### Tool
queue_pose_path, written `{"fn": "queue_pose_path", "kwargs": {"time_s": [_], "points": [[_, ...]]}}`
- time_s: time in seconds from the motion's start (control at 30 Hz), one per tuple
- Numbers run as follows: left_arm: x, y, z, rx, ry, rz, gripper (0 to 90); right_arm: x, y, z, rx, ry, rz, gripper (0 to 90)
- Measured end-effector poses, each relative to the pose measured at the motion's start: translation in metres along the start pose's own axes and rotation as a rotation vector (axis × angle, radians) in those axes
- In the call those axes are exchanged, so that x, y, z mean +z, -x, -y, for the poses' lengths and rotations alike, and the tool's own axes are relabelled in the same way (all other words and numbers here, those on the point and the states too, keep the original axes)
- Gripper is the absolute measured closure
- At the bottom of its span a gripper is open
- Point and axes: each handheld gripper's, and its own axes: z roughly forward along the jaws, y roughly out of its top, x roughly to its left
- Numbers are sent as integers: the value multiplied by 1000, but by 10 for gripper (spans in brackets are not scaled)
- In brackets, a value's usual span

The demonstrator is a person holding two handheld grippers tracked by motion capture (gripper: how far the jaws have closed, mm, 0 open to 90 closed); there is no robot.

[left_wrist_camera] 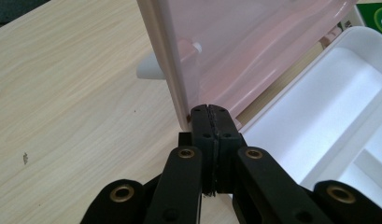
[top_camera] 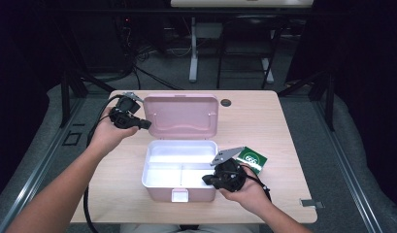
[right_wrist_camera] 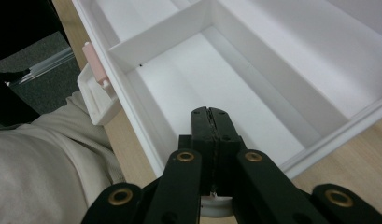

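Table (top_camera: 264, 126) of pale wood, dark room behind; both claws closed empty beside open pink box (top_camera: 180, 145).

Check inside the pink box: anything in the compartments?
The pink box stands open; its white tray looks empty in the visible compartments. The right tongs cover the front right corner.

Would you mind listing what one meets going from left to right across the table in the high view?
left gripper → upright pink lid of the open box → right gripper at the box's near right corner → green card lying flat on the table.
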Motion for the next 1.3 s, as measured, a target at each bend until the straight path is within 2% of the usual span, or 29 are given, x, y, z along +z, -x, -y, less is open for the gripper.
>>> {"fn": "queue_pose_path", "kwargs": {"time_s": [0.13,0.4,0.57,0.67,0.87,1.0,1.17,1.3], "points": [[4,-1,0,4,-16,-11,900,0,-1,0,1,2,3,900],[4,-4,1,8,-36,10,895,0,-1,1,-6,5,6,900],[4,-5,4,18,-62,-19,899,0,-1,0,-4,5,7,900],[3,-7,6,12,-65,-18,898,0,-1,1,-3,5,4,900],[-2,-10,9,-2,-73,17,842,0,-1,0,1,5,4,900],[-5,-9,15,21,-82,20,831,0,-1,0,2,5,3,900],[-9,-6,24,79,-119,32,786,0,0,0,5,0,-1,897],[-15,-4,29,105,-109,36,740,0,0,-1,12,2,-3,856]]}}
